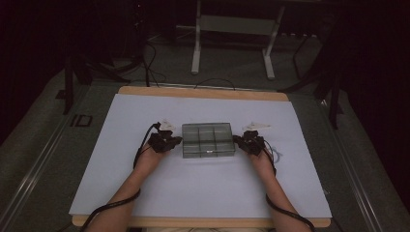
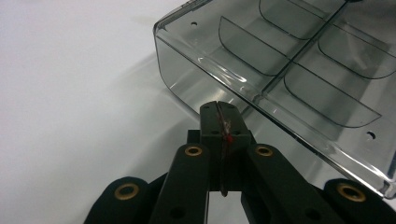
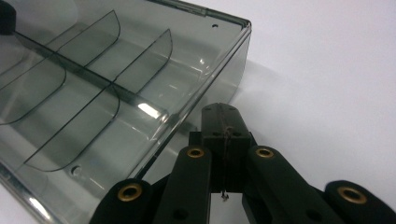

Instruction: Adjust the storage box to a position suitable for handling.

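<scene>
Both tools at the box, one per short end. My left gripper [image 1: 164, 141] sits at the left end of the clear divided box [image 1: 208, 140], my right gripper [image 1: 250, 142] at the right end. In the left gripper view the jaws are pressed together, nothing between them, tips just at the lower edge of the box wall [image 2: 196, 70]. Right gripper view: same, jaws pressed together on nothing, tips just beside the end wall [image 3: 219, 79]. Cannot tell whether either tip actually touches the plastic.

Risks, as I judge them:
- Closed tips against smooth plastic give no hold. If I push from one side harder than the other, the box will likely skate or swing on the white sheet [image 1: 145, 193].
- A push low on the wall could tip that end up instead of sliding it.
- The sheet may creep or wrinkle under a sliding load.

Box: smoky grey, see-through, rectangular, long axis left to right, near the middle of the sheet. One long central rib, curved cross dividers making compartments either side; all look empty. Small holes near the corners of the rim. Whether a lid is on, I cannot tell.
</scene>
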Demonstrator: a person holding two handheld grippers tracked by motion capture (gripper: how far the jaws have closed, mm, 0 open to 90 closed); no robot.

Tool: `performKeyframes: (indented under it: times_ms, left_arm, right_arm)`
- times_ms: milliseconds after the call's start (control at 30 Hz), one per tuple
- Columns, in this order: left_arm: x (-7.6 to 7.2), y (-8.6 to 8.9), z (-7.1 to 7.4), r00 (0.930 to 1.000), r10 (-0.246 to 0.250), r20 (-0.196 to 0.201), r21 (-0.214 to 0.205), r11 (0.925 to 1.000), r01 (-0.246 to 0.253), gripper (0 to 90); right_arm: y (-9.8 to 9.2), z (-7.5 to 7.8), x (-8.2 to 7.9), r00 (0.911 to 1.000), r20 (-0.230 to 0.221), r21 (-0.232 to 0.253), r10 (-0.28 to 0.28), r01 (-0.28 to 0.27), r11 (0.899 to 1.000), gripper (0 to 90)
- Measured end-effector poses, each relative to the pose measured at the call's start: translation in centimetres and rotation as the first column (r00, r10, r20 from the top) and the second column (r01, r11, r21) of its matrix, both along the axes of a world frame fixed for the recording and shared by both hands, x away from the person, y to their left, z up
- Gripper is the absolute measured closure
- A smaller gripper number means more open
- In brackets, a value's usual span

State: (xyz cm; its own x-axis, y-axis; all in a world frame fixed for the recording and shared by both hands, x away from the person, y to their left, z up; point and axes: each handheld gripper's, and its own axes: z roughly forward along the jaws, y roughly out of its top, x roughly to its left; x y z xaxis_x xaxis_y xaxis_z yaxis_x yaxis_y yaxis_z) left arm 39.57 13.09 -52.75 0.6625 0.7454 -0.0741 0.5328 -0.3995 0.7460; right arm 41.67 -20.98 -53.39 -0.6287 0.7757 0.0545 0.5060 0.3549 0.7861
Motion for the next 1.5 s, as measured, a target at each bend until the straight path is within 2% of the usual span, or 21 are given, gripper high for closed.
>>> performKeyframes:
  times_ms: [267,533,667,933,1500]
  left_arm:
    - [-0.2,-1.0,0.2,0.9996,-0.028,0.003,0.027,0.9993,0.028,90.0]
    - [-0.2,-2.0,0.2,0.9991,-0.041,0.0,0.025,0.9988,0.041,90.0]
    - [-0.4,-2.4,0.3,0.9984,-0.056,-0.004,0.028,0.9981,0.056,90.0]
    - [-1.2,-3.3,0.3,0.997,-0.077,-0.01,0.028,0.9966,0.077,90.0]
    - [-3.2,-4.3,0.4,0.9911,-0.131,-0.022,0.029,0.9908,0.132,90.0]
  right_arm:
    - [-0.9,0.1,-0.5,0.9998,-0.008,0.0,-0.017,0.017,1.0,90.0]
    - [-1.9,0.0,-1.2,0.9992,-0.017,0.014,-0.035,0.035,0.999,90.0]
    - [-2.4,0.2,-1.8,0.9991,-0.018,0.003,-0.039,0.04,0.999,90.0]
    - [-3.3,0.1,-3.2,0.9978,-0.021,0.006,-0.063,0.063,0.998,90.0]
    - [-4.6,0.3,-6.3,0.9971,-0.03,0.004,-0.07,0.07,0.998,90.0]
